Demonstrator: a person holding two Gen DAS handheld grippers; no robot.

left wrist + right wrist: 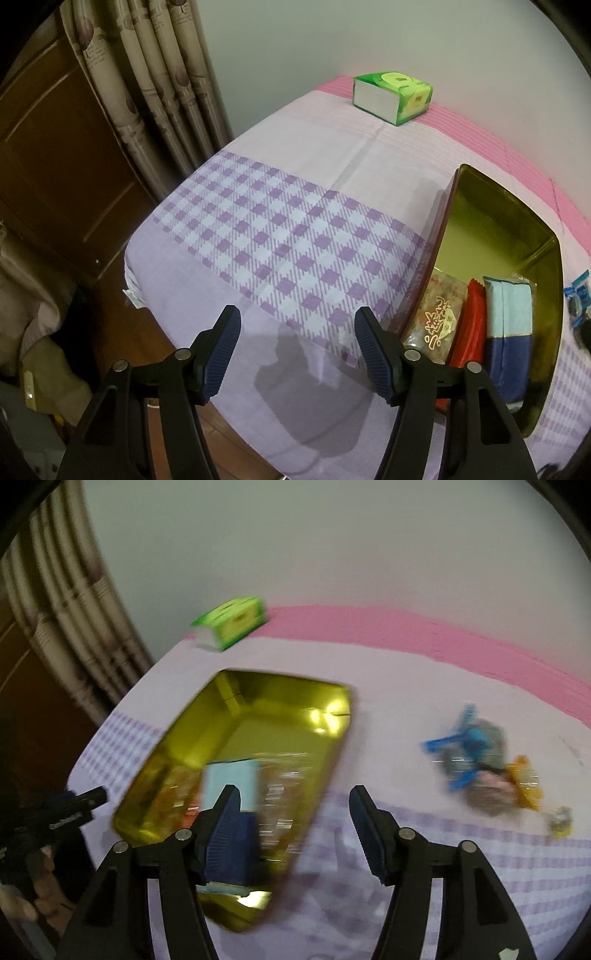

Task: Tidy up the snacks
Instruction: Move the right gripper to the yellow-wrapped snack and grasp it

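Shiny gold metal tin (517, 221), rounded rectangular, on checked cloth-covered bench (277, 240); crinkly snack packets (476, 325) inside. Loose wrapped snacks (484, 760) right of tin. Left gripper (297, 354), right gripper (295, 832): ribbed jaws spread, empty.

You had a green tissue pack (393, 96) at the upper middle of the frame on the checked cloth (280, 236), with patterned curtains (147, 85) and a wooden door (55, 166) at left.

Snack packets (476, 328) side by side in the tin (517, 221), tissue box (393, 96) behind, loose snacks (487, 768) right of the tin.
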